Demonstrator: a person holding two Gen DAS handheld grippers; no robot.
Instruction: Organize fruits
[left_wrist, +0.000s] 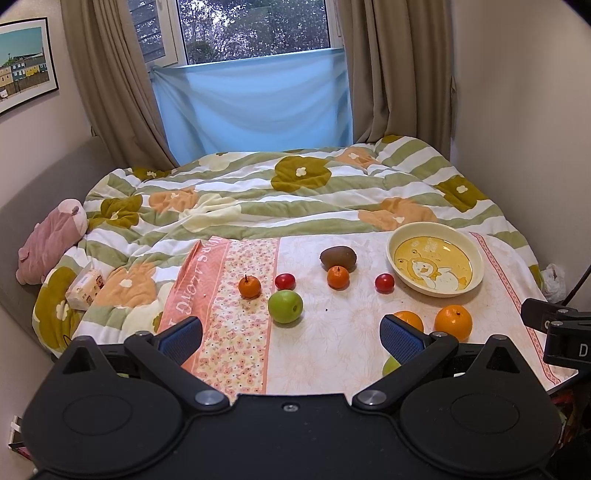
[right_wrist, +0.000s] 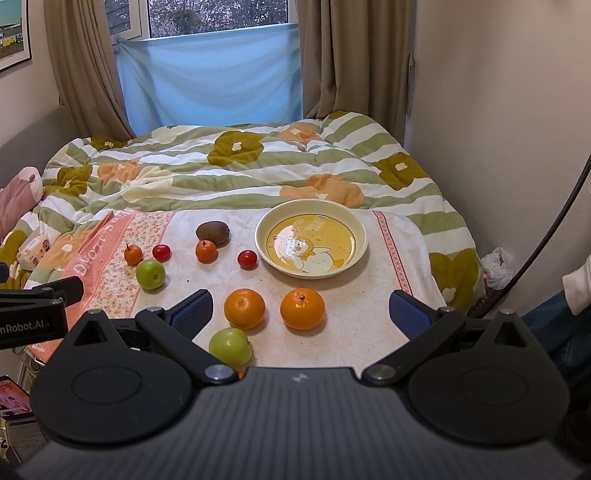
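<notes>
2 oranges, 2 green apples, 1 kiwi, 1 plate; both claws released.

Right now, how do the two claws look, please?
Both are matte black with round hinge housings, silver pivot bolts and blue ribbed pads. The left claw has a smooth base; the right claw has a ribbed grey base. White lettering marks the left claw's side in the right view.

place: home bedroom | bed under a flower-patterned quilt fills the room | beige curtains frame a window with blue cloth across its lower part | framed picture on the wall | pink plush toy by the bed's edge
</notes>
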